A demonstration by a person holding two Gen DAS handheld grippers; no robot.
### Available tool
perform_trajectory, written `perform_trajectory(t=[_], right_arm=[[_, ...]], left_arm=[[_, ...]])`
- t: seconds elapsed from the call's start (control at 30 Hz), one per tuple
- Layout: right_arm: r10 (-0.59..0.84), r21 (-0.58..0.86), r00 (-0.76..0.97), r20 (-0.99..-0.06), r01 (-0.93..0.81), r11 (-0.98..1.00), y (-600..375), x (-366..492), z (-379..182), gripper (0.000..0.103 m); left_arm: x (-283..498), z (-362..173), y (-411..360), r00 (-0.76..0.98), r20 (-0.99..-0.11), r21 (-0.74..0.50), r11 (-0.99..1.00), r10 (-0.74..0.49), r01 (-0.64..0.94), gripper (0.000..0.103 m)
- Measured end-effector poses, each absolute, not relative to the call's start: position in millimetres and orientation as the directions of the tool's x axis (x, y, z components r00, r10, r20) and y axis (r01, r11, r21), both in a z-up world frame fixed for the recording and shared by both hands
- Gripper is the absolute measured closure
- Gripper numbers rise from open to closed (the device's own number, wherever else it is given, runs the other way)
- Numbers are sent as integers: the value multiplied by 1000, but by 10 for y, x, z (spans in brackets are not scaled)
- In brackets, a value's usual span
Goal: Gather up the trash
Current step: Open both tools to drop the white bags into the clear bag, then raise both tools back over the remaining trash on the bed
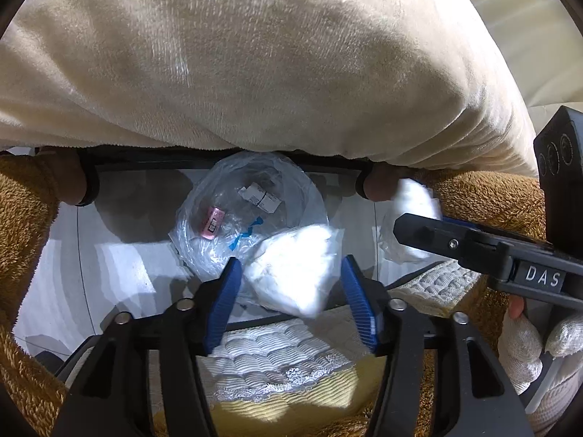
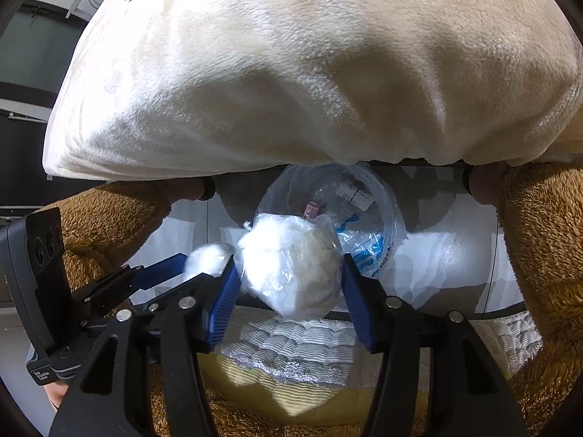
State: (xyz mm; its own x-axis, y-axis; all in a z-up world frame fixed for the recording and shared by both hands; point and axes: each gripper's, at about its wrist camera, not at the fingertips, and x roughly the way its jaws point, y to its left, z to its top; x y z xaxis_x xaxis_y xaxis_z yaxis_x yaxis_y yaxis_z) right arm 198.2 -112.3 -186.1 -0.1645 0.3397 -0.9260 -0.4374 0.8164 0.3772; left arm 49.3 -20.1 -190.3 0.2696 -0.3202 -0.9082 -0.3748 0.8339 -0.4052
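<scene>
Two wads over the bin

Left gripper [image 1: 291, 284] jaws spread around a wad [image 1: 295, 266]; right gripper [image 2: 288, 280] jaws pinch another wad [image 2: 291, 269] above the bin [image 2: 364, 218].

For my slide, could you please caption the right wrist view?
Right claw holding white wad above bag-lined bin.

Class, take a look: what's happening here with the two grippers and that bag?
A person is collecting trash with a gripper in each hand, both above an open clear bag on the floor. The left gripper has a white wad between its jaws, with a gap at one pad, so it looks loose. The right gripper appears to press its jaws on a second crumpled wad. A pink scrap already lies in the bag.
</scene>
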Motion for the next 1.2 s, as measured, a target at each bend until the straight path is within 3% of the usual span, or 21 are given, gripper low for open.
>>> perform_trajectory(t=[0.7, 1.2], right_arm=[[362, 385, -141, -921, -449, 806, -1165, 1973, -1780, 42], [579, 441, 67, -813, -577, 687, -1340, 1935, -1023, 42]], left_arm=[[465, -1771, -176, 322, -891, -428, 828, -320, -362, 45], [338, -1135, -20, 562, -798, -429, 858, -215, -282, 45]])
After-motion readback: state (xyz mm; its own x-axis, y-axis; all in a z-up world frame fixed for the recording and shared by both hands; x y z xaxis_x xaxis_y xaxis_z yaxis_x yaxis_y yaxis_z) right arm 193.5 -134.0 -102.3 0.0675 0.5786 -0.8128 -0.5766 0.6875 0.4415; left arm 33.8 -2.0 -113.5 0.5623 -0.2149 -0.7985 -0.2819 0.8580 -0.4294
